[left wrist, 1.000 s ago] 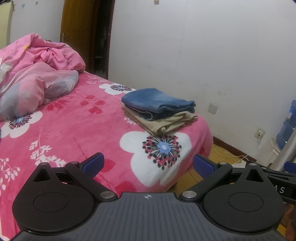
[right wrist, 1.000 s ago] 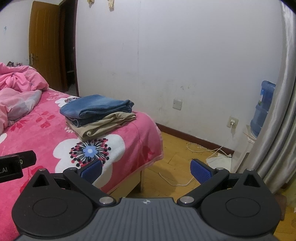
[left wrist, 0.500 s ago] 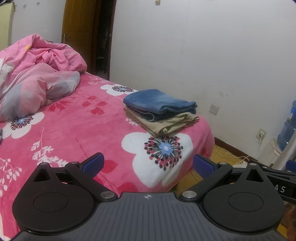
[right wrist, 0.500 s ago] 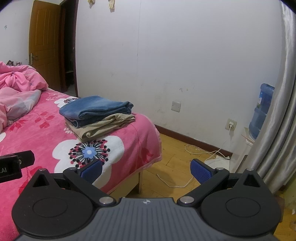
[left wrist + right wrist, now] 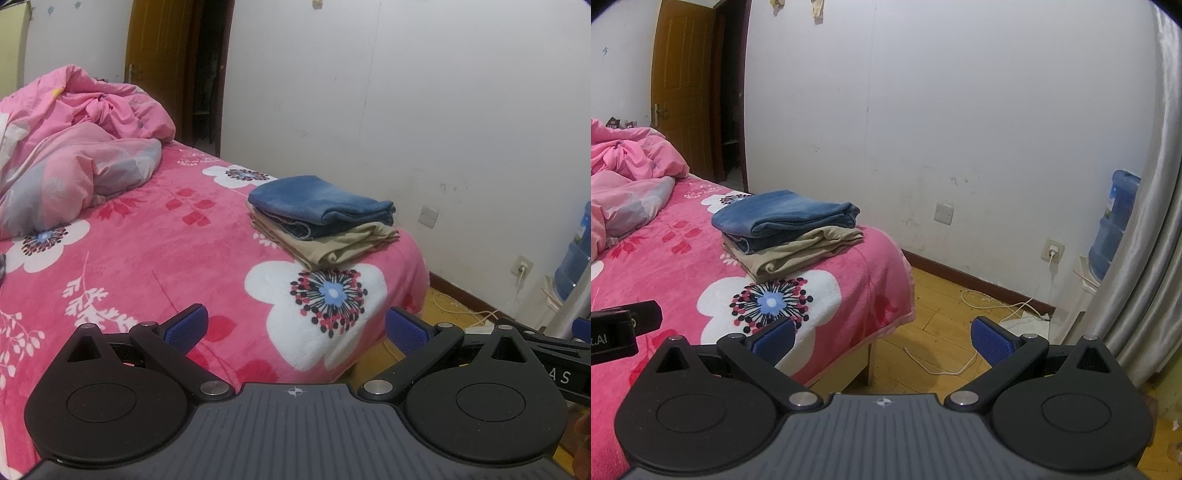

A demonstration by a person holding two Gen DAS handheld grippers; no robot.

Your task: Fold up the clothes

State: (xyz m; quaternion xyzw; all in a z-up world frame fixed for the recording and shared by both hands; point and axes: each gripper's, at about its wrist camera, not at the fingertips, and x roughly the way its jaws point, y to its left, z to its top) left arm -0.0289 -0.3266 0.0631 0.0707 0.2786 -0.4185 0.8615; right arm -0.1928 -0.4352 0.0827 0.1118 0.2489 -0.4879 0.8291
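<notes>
Two folded garments sit stacked near the far corner of the pink flowered bed [image 5: 155, 258]: folded blue jeans [image 5: 317, 201] [image 5: 783, 212] on top of a folded tan garment [image 5: 332, 243] [image 5: 801, 249]. My left gripper [image 5: 295, 326] is open, held low over the bed's near edge, well short of the stack, with nothing between its blue pads [image 5: 186, 326]. My right gripper [image 5: 882, 334] is also open and empty, hovering over the bed's corner and the wooden floor, to the right of the stack.
A crumpled pink duvet [image 5: 74, 147] lies heaped at the head of the bed. A white wall [image 5: 942, 129] runs behind, with a brown door [image 5: 683, 92], sockets, a white cable [image 5: 997, 310] on the floor, a blue water bottle [image 5: 1113, 221] and a grey curtain [image 5: 1145, 240].
Both views have drifted slightly, so the stack sits a touch further right in each. Both grippers stay open and empty.
</notes>
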